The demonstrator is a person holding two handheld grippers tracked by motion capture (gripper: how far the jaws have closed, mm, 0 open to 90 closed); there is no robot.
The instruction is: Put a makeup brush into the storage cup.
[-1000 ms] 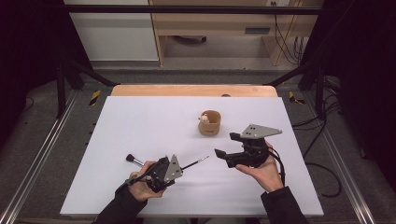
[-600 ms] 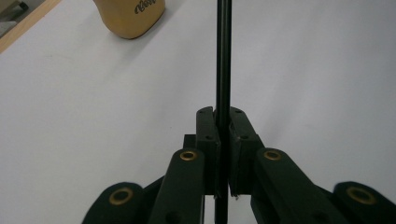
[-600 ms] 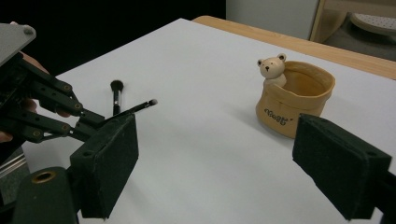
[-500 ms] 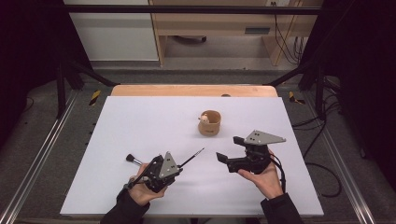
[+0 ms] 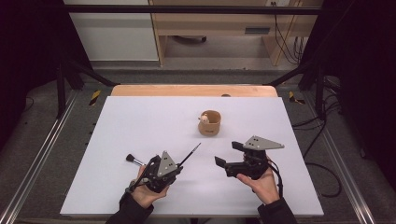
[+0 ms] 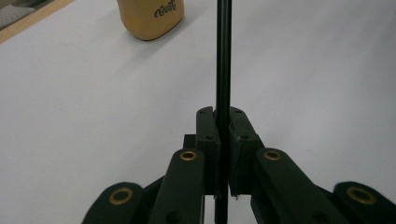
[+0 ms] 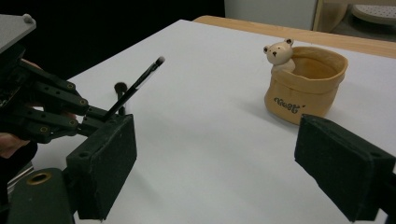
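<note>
My left gripper (image 5: 177, 166) is shut on the handle of a thin black brush (image 5: 190, 153), near the table's front left. In the left gripper view the pads (image 6: 207, 135) clamp the brush handle (image 6: 223, 65), which points past a tan pouch-shaped cup (image 6: 152, 16). The cup (image 5: 209, 123) has a small bear figure (image 7: 279, 51) on its rim and stands mid-table. My right gripper (image 5: 229, 154) hovers in front of the cup. Its jaws have just been opening and now stand wide, nothing between the pads (image 7: 105, 163). The right gripper view shows the cup (image 7: 306, 86) and the left gripper (image 7: 84, 116) with its brush (image 7: 135, 86).
A second brush (image 5: 131, 159) with a dark round head lies on the white tabletop (image 5: 140, 121) just left of my left hand. A wooden strip (image 5: 187, 90) runs along the far edge. Metal rails and cables flank the table.
The right gripper has sunk a little toward the table's near edge. The held brush's tip has swung from pointing right to pointing up toward the cup.
</note>
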